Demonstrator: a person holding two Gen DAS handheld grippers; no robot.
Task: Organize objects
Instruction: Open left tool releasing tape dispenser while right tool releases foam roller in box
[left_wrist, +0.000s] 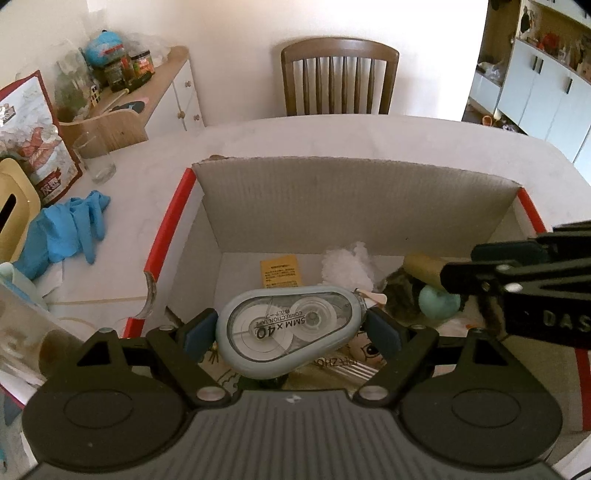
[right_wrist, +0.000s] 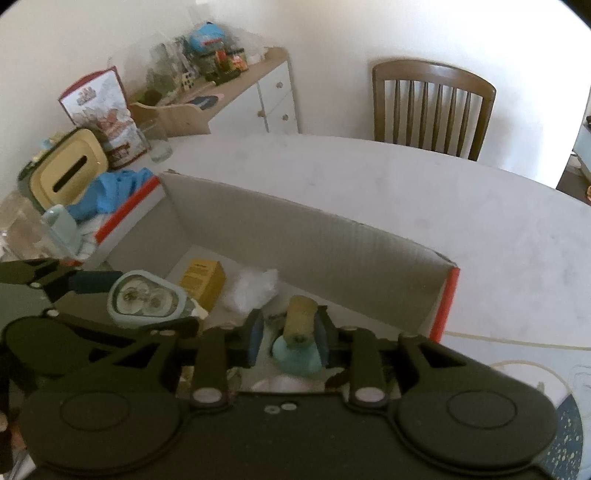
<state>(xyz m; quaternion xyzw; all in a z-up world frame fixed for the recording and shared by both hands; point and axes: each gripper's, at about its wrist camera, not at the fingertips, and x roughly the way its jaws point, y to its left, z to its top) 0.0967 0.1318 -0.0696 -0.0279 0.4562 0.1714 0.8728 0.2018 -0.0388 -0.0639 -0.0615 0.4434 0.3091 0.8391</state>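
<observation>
Holding a correction tape (left_wrist: 291, 328) between its fingers, the left gripper (left_wrist: 291, 326) hangs over the cardboard box (left_wrist: 354, 192) at lower centre of the left view. The right gripper (right_wrist: 288, 338) grips a tan roll (right_wrist: 301, 319) above a teal ball (right_wrist: 297, 356), lower centre of the right view.

Progress, judged: partly done. Yellow packet (left_wrist: 279, 272), white fluff (left_wrist: 349, 264) and a furry grey item (left_wrist: 400, 299) already lie in the box; both held items are not yet released.

Left out on the table (right_wrist: 443, 206), upper left: blue gloves (left_wrist: 74, 225), a glass (left_wrist: 94, 157).

Unclear: the box's near part is hidden behind the grippers; whether the roll and ball are joined cannot be told.
</observation>
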